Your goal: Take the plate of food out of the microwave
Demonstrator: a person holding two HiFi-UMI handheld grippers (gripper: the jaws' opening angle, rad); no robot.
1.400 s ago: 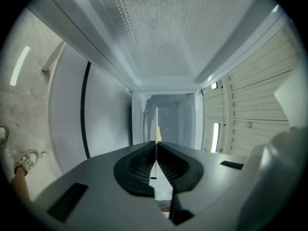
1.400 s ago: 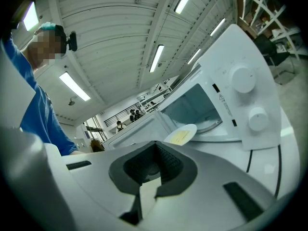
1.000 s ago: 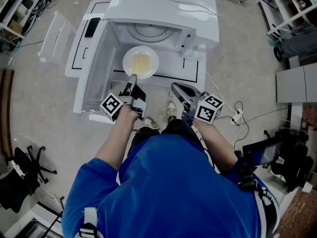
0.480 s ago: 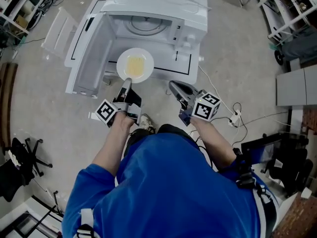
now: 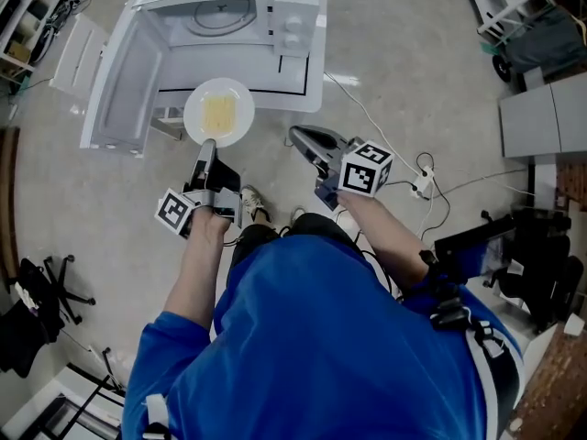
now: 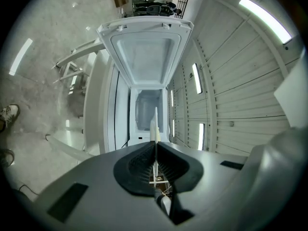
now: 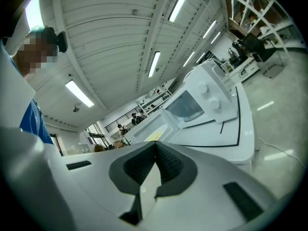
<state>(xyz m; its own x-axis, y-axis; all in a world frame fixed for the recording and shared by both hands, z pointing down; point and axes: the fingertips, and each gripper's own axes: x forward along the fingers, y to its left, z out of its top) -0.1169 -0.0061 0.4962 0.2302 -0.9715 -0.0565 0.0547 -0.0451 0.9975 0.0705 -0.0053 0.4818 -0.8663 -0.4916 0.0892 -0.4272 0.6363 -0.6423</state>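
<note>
The left gripper (image 5: 208, 147) is clamping the near rim of the plate (image 5: 194, 119), its jaws pressed together on the thin edge. It is holding the plate out level at its 12 o'clock, clear of the microwave (image 5: 293, 7) cavity and just in front of the open door (image 5: 117, 90). The right gripper (image 5: 297, 136) is hanging at 3 o'clock of the plate with its jaws together on nothing.

I am judging the removal as nearly done, with only a landing spot remaining. A one-sided pinch on a rim is risky, since the far edge may be wanting to dip. So the wrist should be staying flat and any travel slow, without swinging. The free gripper could be steadying the opposite rim from below. The bare surface (image 5: 307, 76) beside the microwave is looking like the nearest place to set down.

The plate is round, white and shallow, showing edge-on as a thin sliver in the left gripper view. It is carrying a pale yellow patch of food (image 5: 218, 113) at its centre, too small to identify.
</note>
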